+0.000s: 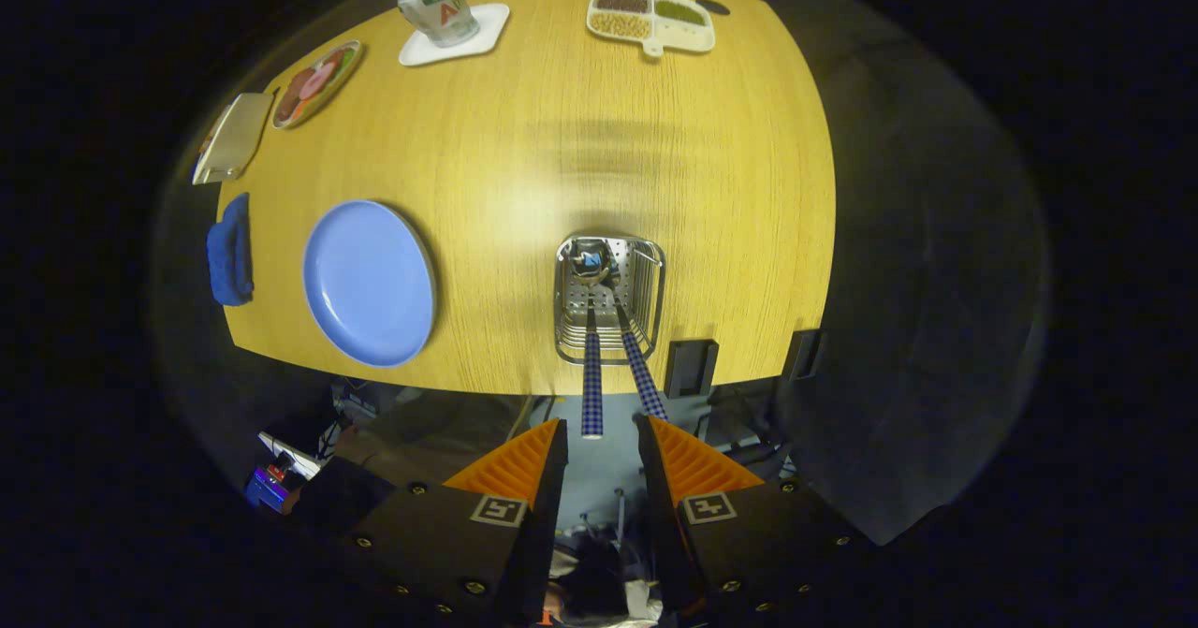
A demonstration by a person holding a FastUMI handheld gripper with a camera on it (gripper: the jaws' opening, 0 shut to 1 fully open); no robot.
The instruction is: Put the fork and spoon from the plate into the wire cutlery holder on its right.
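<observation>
I see two checked-handled pieces of cutlery, the fork (591,380) and the spoon (642,371), standing together in the square wire cutlery holder (610,299), heads down inside it and handles rising out toward me; which is which I cannot tell for sure. The holder sits near the table's near edge, well to the right of the round blue plate (369,282), which lies bare. My gripper (602,464) hangs directly above the holder, looking straight down, its jaws apart with a clear gap between them and nothing pressed by either finger. The handle tips reach up just ahead of the fingertips: one ends in the gap's line, the other leans toward the right finger. Both long axes run nearly along my line of sight, so I judge any retreat should go straight up and back to avoid snagging them. The task looks done to me. Farther off on the wooden table (655,169) stand a can on a white coaster (454,34) and a divided tray of beans (650,18) by the far edge.
</observation>
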